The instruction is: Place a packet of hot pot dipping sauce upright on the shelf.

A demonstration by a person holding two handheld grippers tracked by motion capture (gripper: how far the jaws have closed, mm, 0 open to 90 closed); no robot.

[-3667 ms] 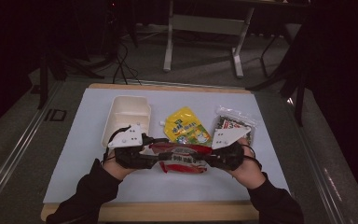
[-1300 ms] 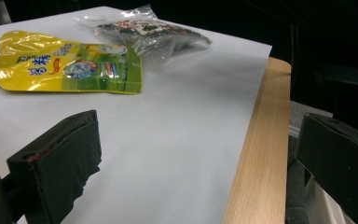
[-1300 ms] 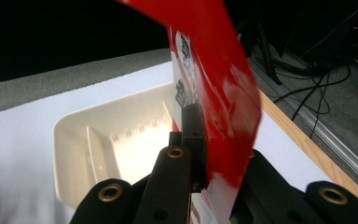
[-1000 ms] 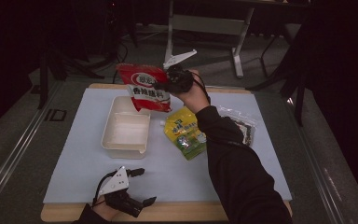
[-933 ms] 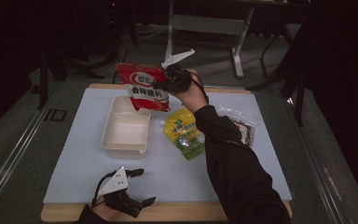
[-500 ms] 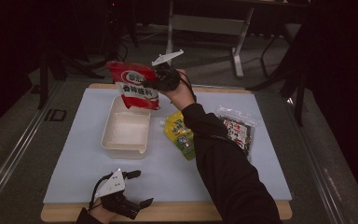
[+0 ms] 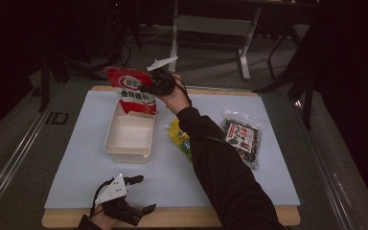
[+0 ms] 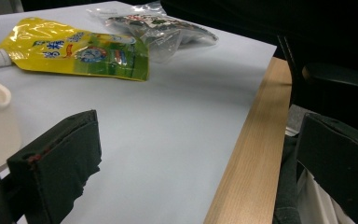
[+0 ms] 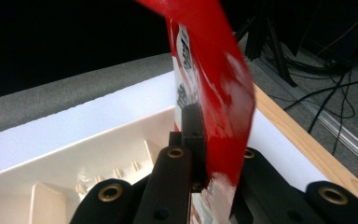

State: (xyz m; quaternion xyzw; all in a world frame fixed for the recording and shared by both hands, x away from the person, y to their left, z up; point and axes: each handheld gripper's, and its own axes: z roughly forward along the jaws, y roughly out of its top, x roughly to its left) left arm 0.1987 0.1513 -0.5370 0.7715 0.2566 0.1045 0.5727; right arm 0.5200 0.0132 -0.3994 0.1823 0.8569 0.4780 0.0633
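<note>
Red snack bag (image 7: 133,90) hangs clamped between right gripper (image 7: 149,87) jaws above tray (image 7: 128,139).

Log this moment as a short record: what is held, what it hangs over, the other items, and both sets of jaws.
held item: red snack bag, clamped in the right gripper
below it: white tray, nothing in it
lying on the mat: yellow pouch, clear seaweed packet
left gripper: jaws open, at the near table edge
surface: pale mat

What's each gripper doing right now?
Left gripper: open, empty, near the table's front edge.
Right gripper: shut on the red bag, over the tray.
</note>
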